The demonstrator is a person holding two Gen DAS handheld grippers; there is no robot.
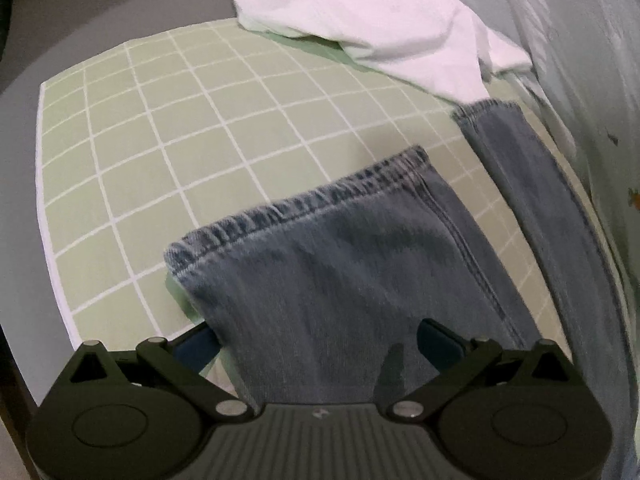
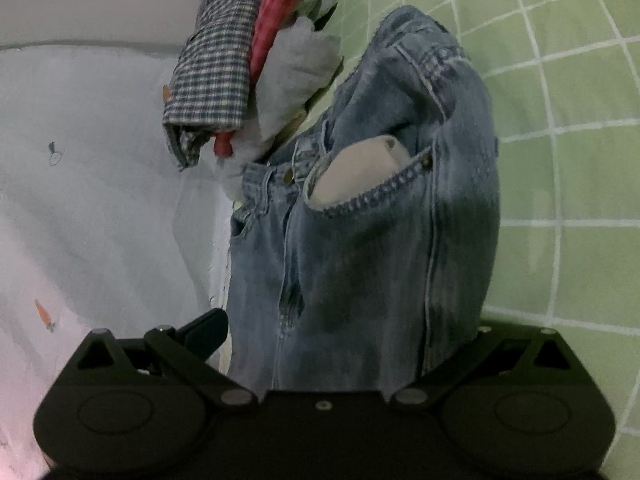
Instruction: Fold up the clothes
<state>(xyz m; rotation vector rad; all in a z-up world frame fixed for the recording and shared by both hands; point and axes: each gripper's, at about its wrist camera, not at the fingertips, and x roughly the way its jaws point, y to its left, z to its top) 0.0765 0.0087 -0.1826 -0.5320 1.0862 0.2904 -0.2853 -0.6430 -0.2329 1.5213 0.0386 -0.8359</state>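
Note:
Blue jeans lie over a green checked mat. In the left wrist view one leg (image 1: pixel 340 264) with its hem runs from between my fingers outward; the other leg (image 1: pixel 532 200) lies to the right. My left gripper (image 1: pixel 320 340) has its jaws wide apart with the leg's cloth between them. In the right wrist view the waist end of the jeans (image 2: pixel 360 220), with button and turned-out pocket lining, passes between the fingers of my right gripper (image 2: pixel 344 332), whose jaws also stand wide apart. Whether either gripper pinches the cloth is hidden.
A white garment (image 1: pixel 360 20) lies at the mat's far edge (image 1: pixel 120 120). A pile with a plaid shirt (image 2: pixel 216 68), red cloth and grey cloth sits beyond the waistband. A pale printed sheet (image 2: pixel 80 200) lies to the left of the jeans.

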